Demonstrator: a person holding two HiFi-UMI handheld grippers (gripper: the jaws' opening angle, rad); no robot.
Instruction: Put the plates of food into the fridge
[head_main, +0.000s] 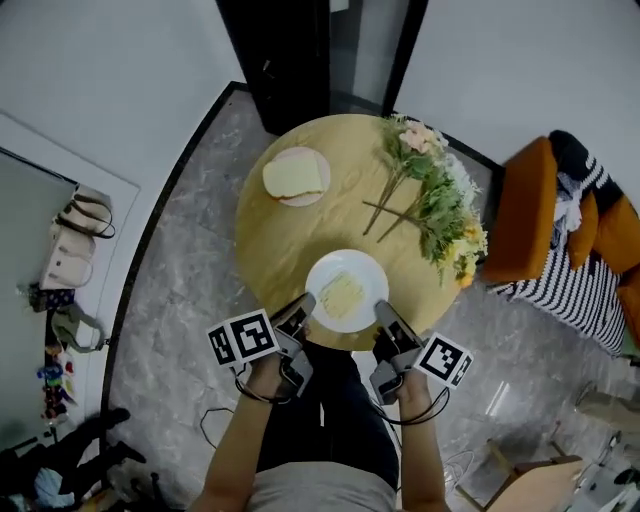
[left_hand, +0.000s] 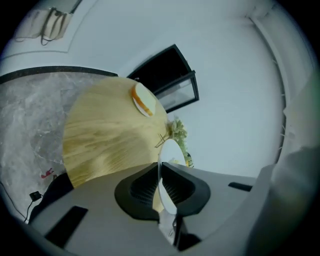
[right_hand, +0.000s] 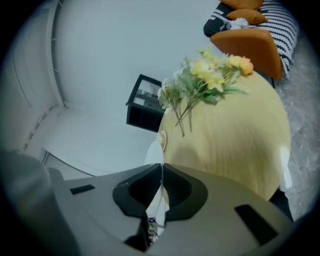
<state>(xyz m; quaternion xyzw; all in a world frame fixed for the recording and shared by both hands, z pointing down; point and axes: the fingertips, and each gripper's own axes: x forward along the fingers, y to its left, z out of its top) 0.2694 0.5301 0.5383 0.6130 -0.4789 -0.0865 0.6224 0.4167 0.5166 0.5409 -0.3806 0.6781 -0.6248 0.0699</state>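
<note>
A white plate (head_main: 346, 290) with pale yellow food sits at the near edge of the round wooden table (head_main: 270, 240). My left gripper (head_main: 305, 305) is shut on its left rim and my right gripper (head_main: 383, 312) is shut on its right rim. The left gripper view shows the plate's rim (left_hand: 170, 157) edge-on between the jaws of the left gripper (left_hand: 160, 180). In the right gripper view the rim (right_hand: 152, 152) is clamped in the right gripper (right_hand: 161, 175). A second plate with a bread slice (head_main: 296, 176) lies at the table's far left. The dark fridge (head_main: 300, 50) stands beyond the table.
A bunch of flowers (head_main: 430, 190) lies along the table's right side. An orange chair (head_main: 530, 215) with striped cushions stands to the right. Bags (head_main: 75, 235) hang by the left wall. Cables (head_main: 215, 420) lie on the marble floor near my feet.
</note>
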